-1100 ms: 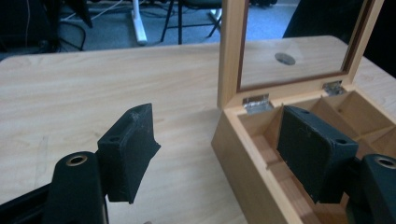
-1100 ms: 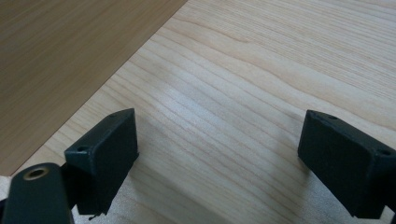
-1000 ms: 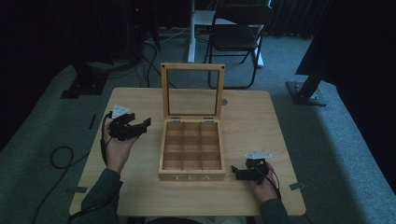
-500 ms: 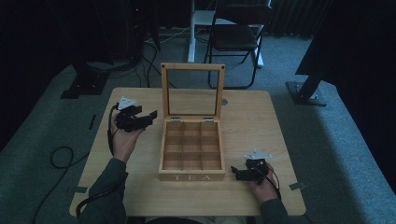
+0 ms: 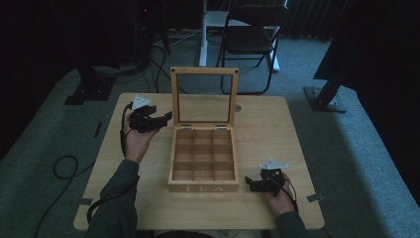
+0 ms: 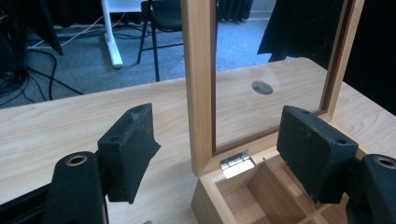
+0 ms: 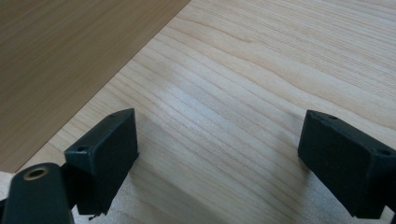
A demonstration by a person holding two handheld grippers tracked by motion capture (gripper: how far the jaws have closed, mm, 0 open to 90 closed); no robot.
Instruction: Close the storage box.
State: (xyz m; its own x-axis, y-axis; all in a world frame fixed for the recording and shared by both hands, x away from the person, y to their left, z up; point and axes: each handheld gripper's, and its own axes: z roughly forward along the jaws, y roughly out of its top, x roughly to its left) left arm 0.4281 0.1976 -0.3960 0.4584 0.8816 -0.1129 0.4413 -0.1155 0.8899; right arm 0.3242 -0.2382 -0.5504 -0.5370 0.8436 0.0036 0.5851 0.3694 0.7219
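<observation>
A wooden tea box [image 5: 203, 188] marked TEA stands in the middle of the table [image 5: 277, 129], its compartments empty. Its glass lid [image 5: 204, 71] stands upright. My left gripper [image 5: 166, 118] is open at the lid's left edge. In the left gripper view the left gripper [image 6: 219, 154] has its jaws on either side of the lid frame [image 6: 198, 84], just above a hinge [image 6: 236, 162], without touching it. My right gripper [image 5: 249, 184] rests open on the table by the box's front right corner. In the right gripper view the right gripper [image 7: 219, 154] holds nothing, with the box wall [image 7: 70, 60] at the upper left.
A round hole [image 5: 238, 107] is set in the table behind the lid. Beyond the table stand a folding chair [image 5: 252, 34] and a black stand base [image 5: 324, 99]. A cable [image 5: 64, 166] loops on the floor at the left.
My left gripper has moved right and away from the person, up to the lid's left edge. The right gripper has stayed where it was.
</observation>
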